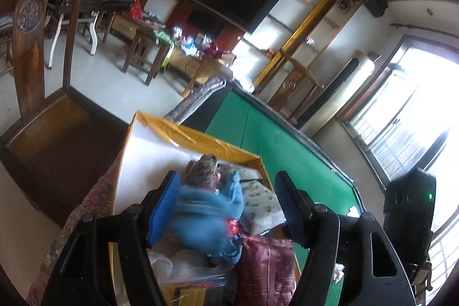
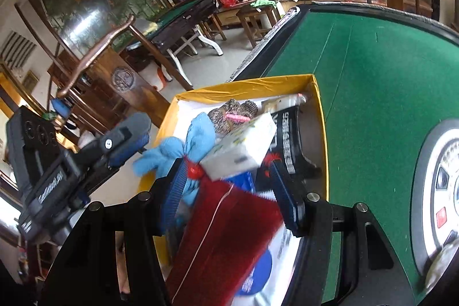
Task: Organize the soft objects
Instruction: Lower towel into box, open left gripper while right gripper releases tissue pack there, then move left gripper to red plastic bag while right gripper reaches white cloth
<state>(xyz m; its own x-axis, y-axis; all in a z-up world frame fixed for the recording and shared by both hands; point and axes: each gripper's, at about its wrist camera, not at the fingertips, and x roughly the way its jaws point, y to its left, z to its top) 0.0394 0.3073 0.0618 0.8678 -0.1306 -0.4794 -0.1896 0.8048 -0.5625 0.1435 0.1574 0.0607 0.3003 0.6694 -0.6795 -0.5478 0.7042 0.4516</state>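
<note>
Over the yellow box (image 1: pixel 200 138) on the green table (image 1: pixel 287 139), left gripper (image 1: pixel 229 205) hangs apart above the blue knit thing (image 1: pixel 200 217), while right gripper (image 2: pixel 226 191) looks clamped on a red pouch (image 2: pixel 223 234), bit blurry though.

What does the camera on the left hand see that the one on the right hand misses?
Only the left view shows the bright window and the left tongs open over the blue knit. Only the right view shows the right tongs closed on the red pouch, and a round white object. Both show the yellow box and the green table.
</note>
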